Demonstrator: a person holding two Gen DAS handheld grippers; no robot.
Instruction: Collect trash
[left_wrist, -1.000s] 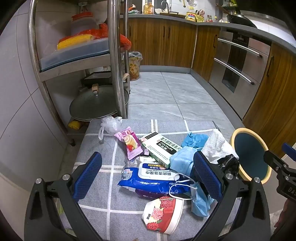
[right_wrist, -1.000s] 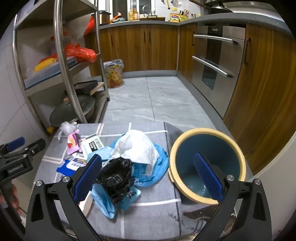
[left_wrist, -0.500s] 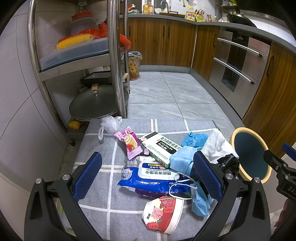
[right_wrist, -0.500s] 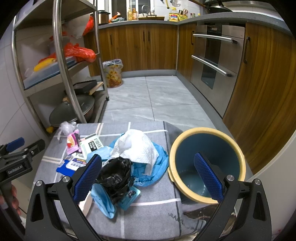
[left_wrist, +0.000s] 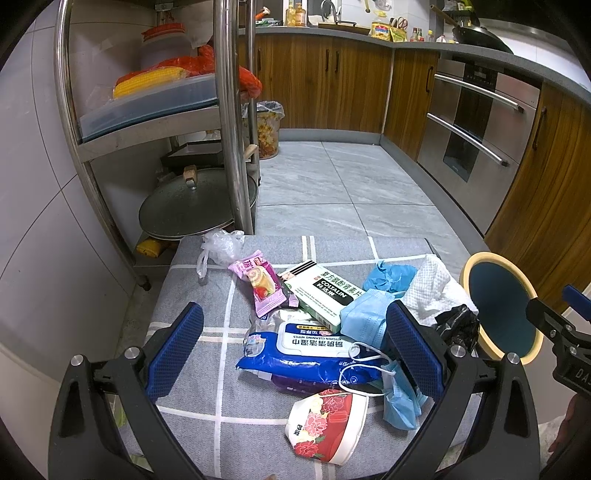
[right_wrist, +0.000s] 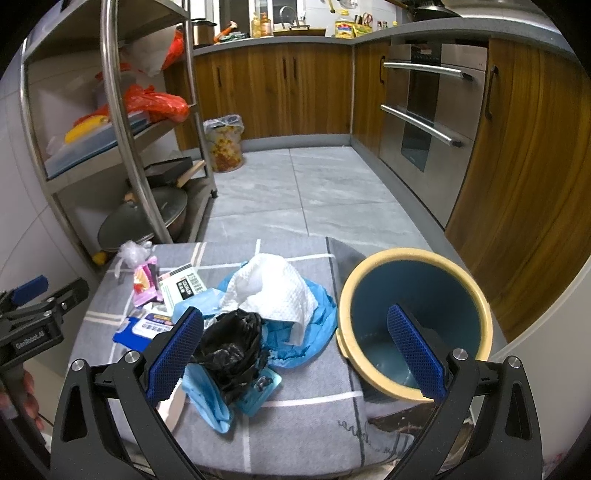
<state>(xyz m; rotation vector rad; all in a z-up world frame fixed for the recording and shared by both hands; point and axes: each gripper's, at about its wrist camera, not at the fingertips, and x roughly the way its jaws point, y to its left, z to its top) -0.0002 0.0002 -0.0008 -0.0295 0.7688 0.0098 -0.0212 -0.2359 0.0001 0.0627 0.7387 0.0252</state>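
Note:
Trash lies on a grey checked cloth (left_wrist: 192, 295): a blue wet-wipes pack (left_wrist: 310, 350), a white and green box (left_wrist: 325, 291), a pink snack wrapper (left_wrist: 262, 284), a blue face mask (left_wrist: 364, 319), a red floral paper bowl (left_wrist: 328, 424), a white paper towel (right_wrist: 273, 291) and a black plastic bag (right_wrist: 232, 343). A blue bin with a yellow rim (right_wrist: 413, 325) stands at the cloth's right edge. My left gripper (left_wrist: 295, 350) is open above the wipes pack. My right gripper (right_wrist: 295, 350) is open between the black bag and the bin, empty.
A steel shelf rack (left_wrist: 229, 122) with pans and food stands at the far left. Wooden cabinets (right_wrist: 288, 85) and an oven (right_wrist: 424, 110) line the back and right. A small lined waste bin (right_wrist: 223, 144) stands on the tiled floor.

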